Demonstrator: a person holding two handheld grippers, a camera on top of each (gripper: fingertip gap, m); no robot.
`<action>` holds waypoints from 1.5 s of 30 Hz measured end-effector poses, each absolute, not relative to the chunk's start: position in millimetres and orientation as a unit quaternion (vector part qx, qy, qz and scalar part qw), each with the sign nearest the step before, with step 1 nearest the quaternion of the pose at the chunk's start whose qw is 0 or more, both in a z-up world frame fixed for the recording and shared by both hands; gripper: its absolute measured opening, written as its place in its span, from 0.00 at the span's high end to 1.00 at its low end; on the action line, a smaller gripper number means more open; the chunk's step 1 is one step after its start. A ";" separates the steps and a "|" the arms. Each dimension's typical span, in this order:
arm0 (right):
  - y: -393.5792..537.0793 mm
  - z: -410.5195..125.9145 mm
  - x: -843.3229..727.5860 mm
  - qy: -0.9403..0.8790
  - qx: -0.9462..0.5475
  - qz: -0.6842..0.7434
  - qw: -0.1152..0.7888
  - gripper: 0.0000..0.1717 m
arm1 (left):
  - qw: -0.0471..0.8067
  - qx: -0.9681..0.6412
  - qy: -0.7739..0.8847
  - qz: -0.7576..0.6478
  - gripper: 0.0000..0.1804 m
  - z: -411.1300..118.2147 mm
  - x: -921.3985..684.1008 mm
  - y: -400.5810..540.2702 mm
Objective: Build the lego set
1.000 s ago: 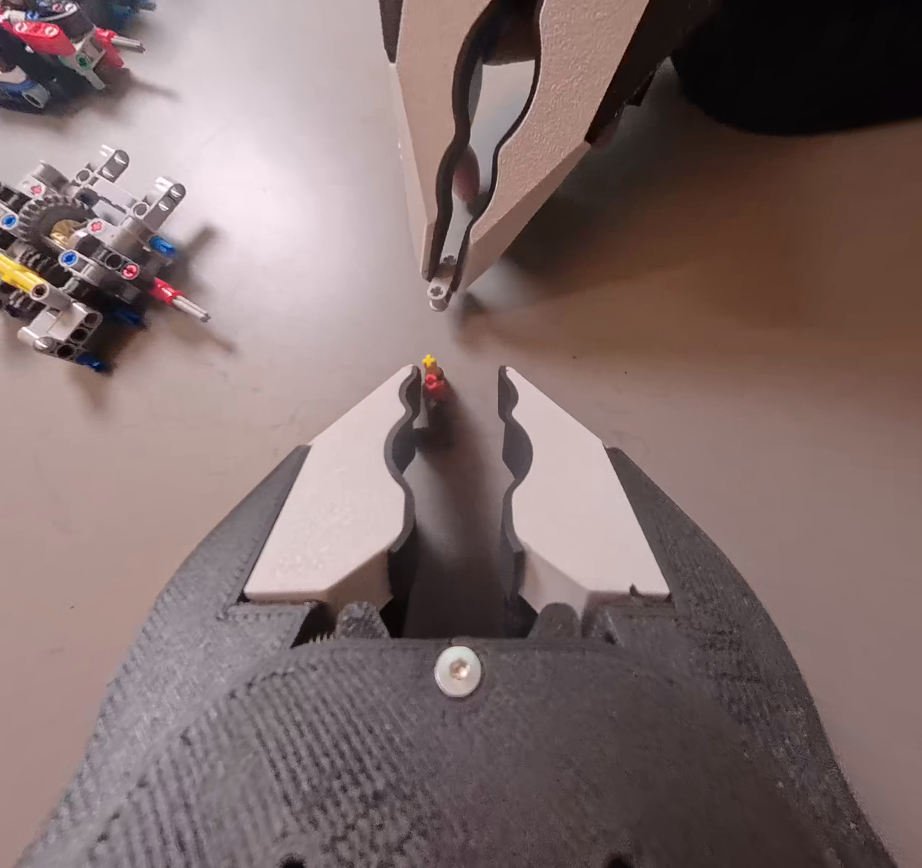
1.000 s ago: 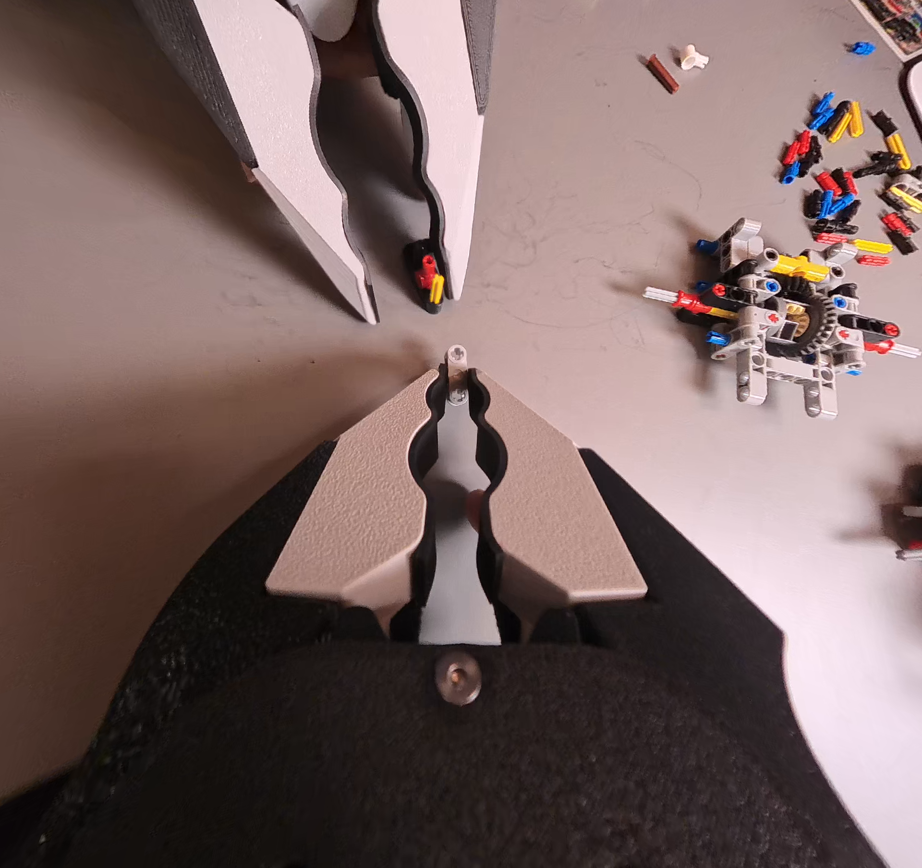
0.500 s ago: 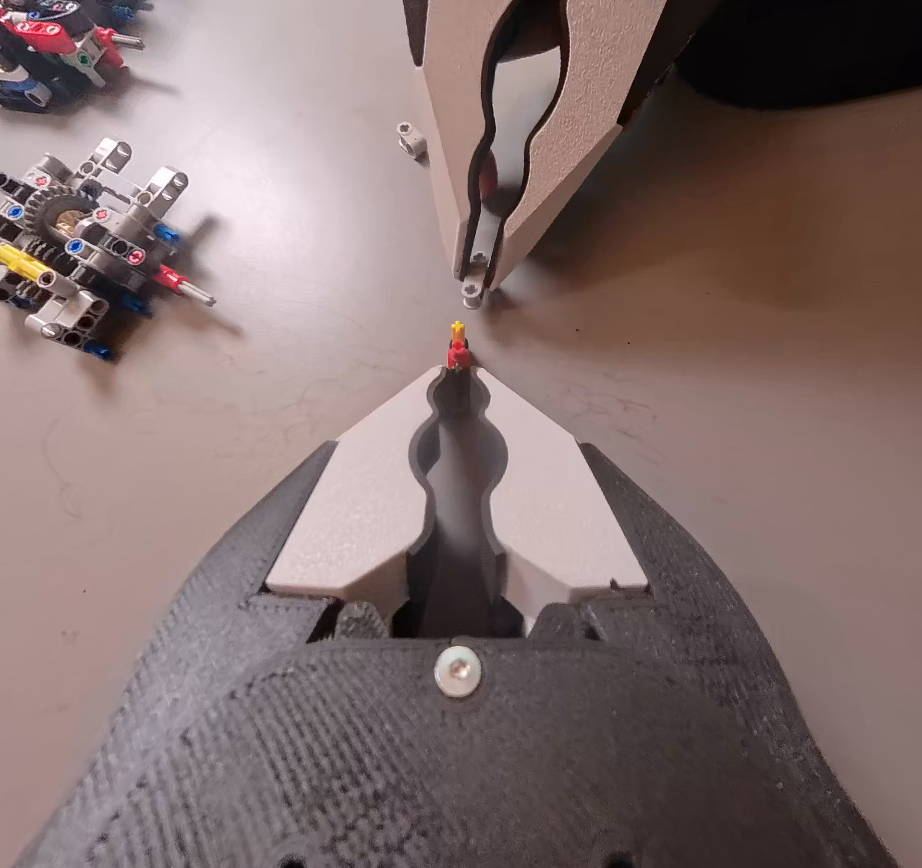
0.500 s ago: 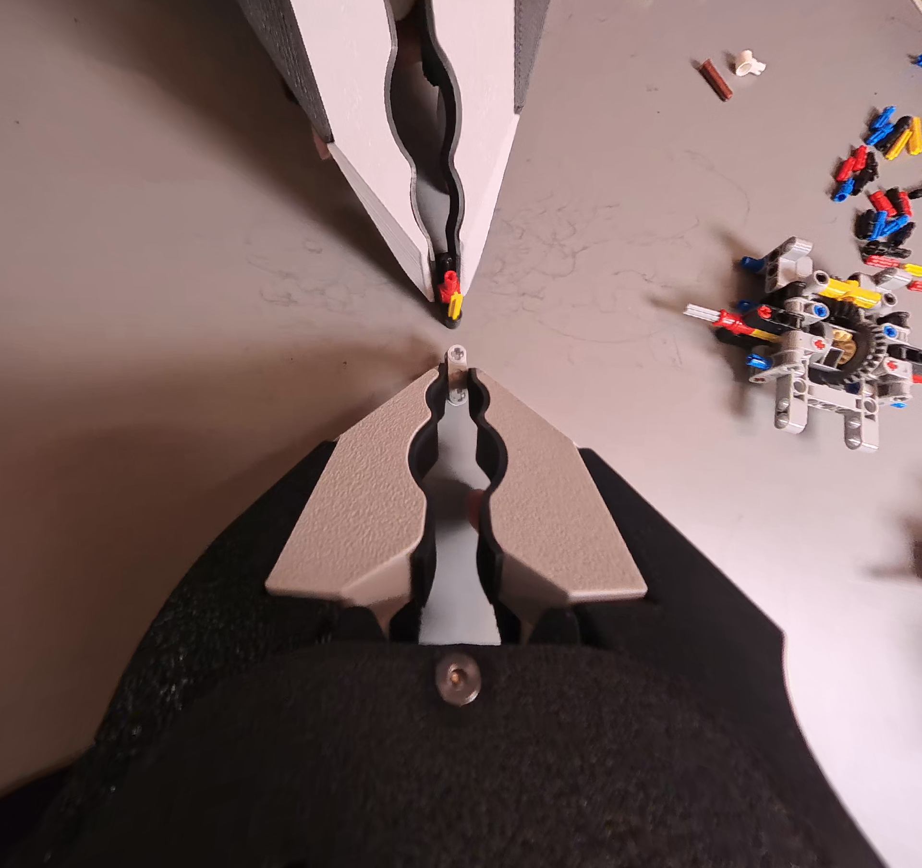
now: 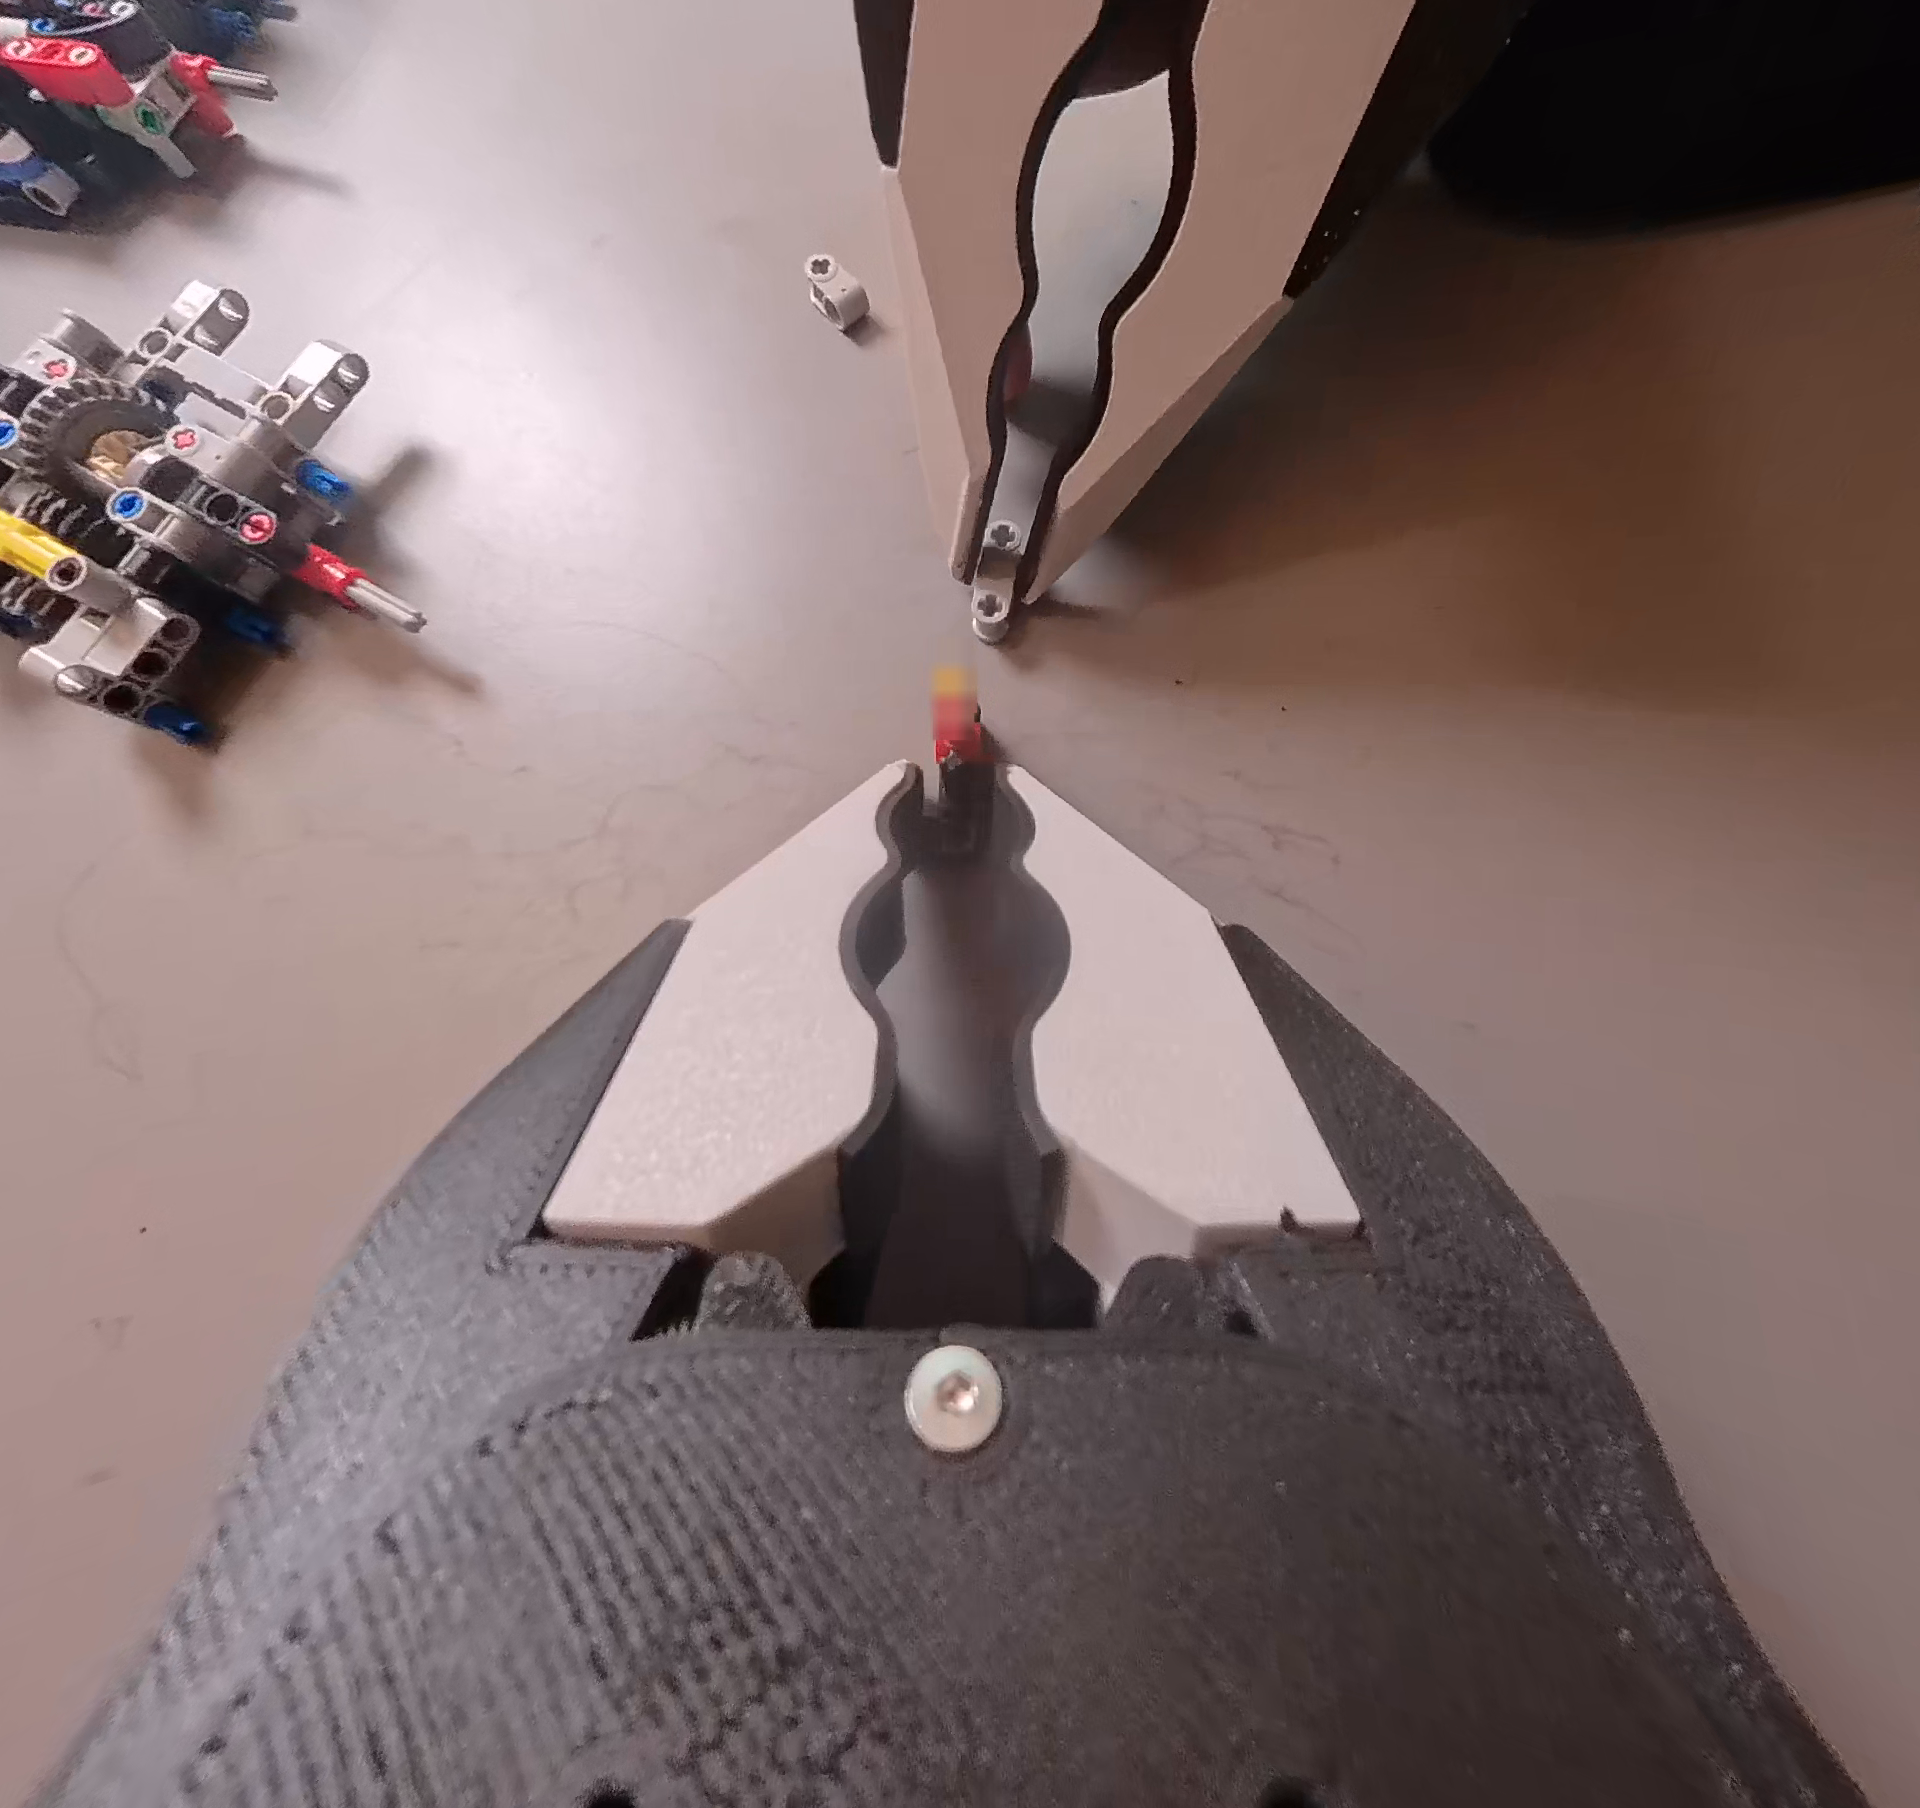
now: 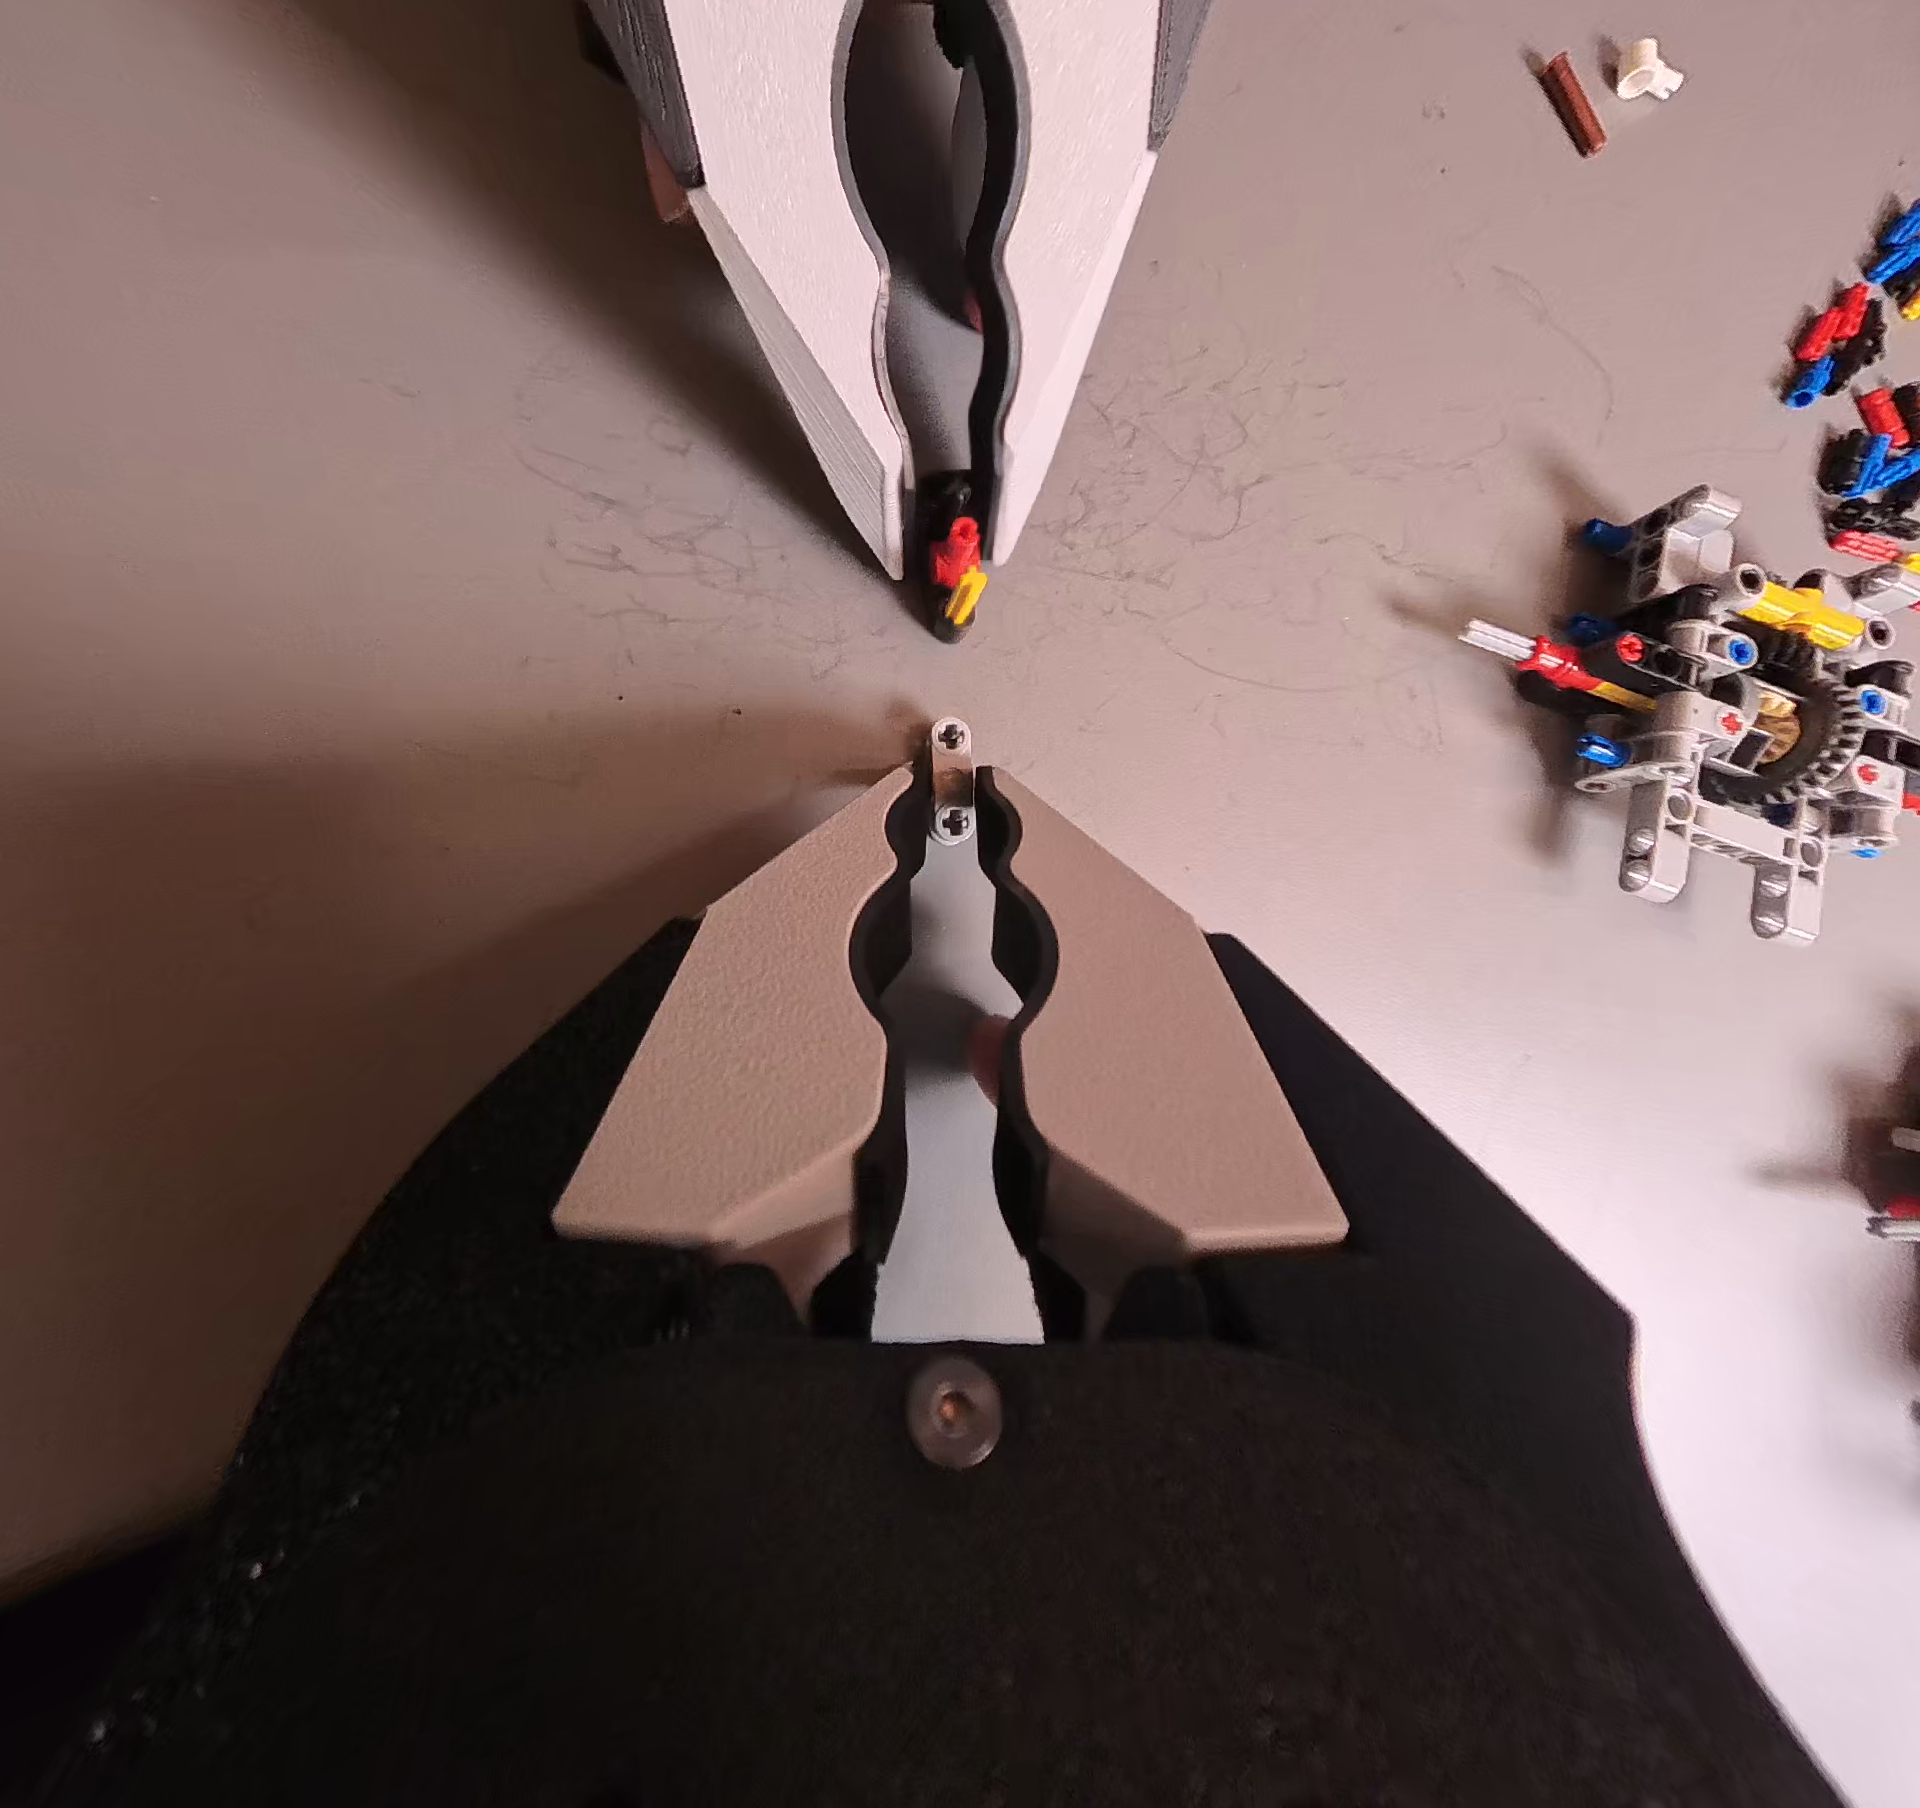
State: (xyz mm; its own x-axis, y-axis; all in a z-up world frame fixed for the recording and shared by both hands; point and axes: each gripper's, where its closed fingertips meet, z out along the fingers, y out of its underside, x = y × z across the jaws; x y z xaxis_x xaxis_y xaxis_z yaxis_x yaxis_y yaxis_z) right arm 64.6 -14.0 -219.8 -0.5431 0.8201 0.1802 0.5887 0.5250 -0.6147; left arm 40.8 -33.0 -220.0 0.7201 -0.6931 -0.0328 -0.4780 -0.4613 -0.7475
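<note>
The left gripper (image 5: 954, 782) fingers clamped a black, red and yellow-tipped piece (image 6: 958, 569); the right gripper (image 6: 951, 784) fingers clamped a grey two-hole connector (image 6: 950, 771).

The yellow-and-red tip (image 5: 954, 709) of the piece in the left gripper (image 5: 961, 782) is a pixelated blur; the toy assembly (image 5: 94, 23) and loose pins (image 6: 1870, 387) are cut by picture edges; a dark blurred object (image 6: 1886, 1176) on the counter (image 6: 312, 511) is unidentifiable.
</note>
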 end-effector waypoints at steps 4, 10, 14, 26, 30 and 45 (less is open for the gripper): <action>-14.3 -220.1 64.8 -0.843 -0.420 0.249 0.227 0.96 | 0.386 -0.844 0.345 -0.142 0.93 -220.0 38.9 -34.4; -14.8 -220.1 65.3 -0.844 -0.421 0.249 0.221 0.94 | 0.388 -0.841 0.352 -0.138 0.94 -220.1 39.7 -35.7; -12.9 -220.1 65.8 -0.843 -0.425 0.248 0.216 0.93 | 0.389 -0.838 0.358 -0.137 0.96 -220.1 40.6 -36.2; -16.4 -220.8 65.4 -0.847 -0.421 0.250 0.209 0.96 | 0.390 -0.833 0.367 -0.142 0.96 -220.0 42.0 -37.5; -16.4 -219.1 64.8 -0.846 -0.418 0.260 0.206 0.96 | 0.391 -0.830 0.371 -0.143 0.96 -220.0 41.5 -36.9; -18.2 -189.1 41.4 -0.855 -0.378 0.305 0.182 0.96 | 0.395 -0.823 0.379 -0.151 0.93 -219.3 38.3 -34.1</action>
